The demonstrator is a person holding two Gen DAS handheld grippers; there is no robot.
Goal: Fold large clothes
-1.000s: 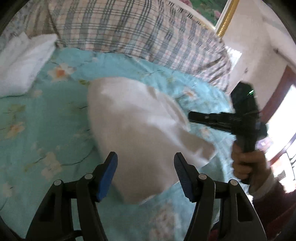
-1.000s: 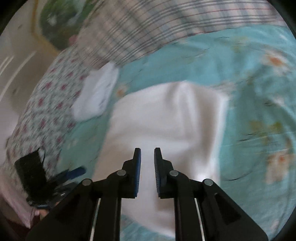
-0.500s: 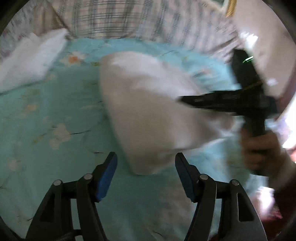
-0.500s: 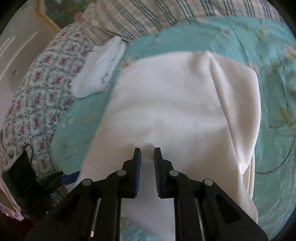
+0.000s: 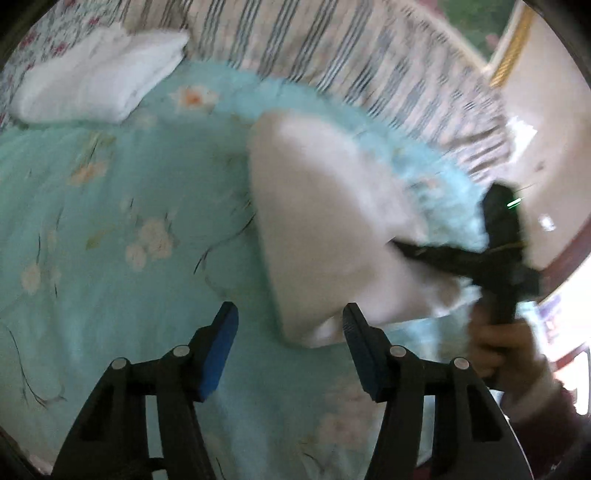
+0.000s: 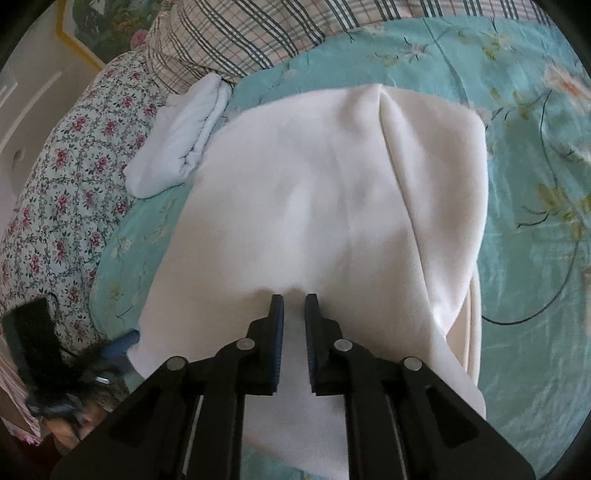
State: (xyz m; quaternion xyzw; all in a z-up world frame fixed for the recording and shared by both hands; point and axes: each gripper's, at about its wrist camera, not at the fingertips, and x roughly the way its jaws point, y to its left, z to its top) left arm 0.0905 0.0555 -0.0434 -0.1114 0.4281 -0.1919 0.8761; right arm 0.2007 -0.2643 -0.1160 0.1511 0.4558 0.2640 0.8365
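Garment, left wrist view: we see a white garment (image 5: 325, 236) lying folded on the turquoise floral bedspread (image 5: 122, 229), right of centre, its near corner just beyond our right-hand finger.
Left gripper (image 5: 290, 325): our fingers (image 5: 221, 339) stand well apart and are closing; nothing is between them, only bedspread below.
Right gripper, same view: we see the right gripper (image 5: 402, 249) coming in from the right, its tip at the garment's right edge, cloth bunched around it; blur keeps us from seeing the grip here.
Right hand (image 5: 502, 347): it wraps the black handle at the right edge.
Far side: a folded white cloth (image 5: 99, 85) lies at far left, a plaid pillow (image 5: 332, 48) runs along the back.
Garment, right wrist view: we see the garment (image 6: 332, 206) spread across the middle of the bedspread (image 6: 535, 229), a long crease running down its right part, layered edges showing at near right.
Right gripper (image 6: 293, 306): our fingers (image 6: 277, 314) are nearly together and closing, with a narrow fold of the white cloth pinched between them.
Left gripper, same view: its blue finger tip (image 6: 122, 343) shows at near left, beside the garment's left edge.
Far left: the folded cloth (image 6: 177, 144) touches the garment's far left corner, with a flowered quilt (image 6: 62, 177) beyond it and the plaid pillow (image 6: 236, 33) behind.
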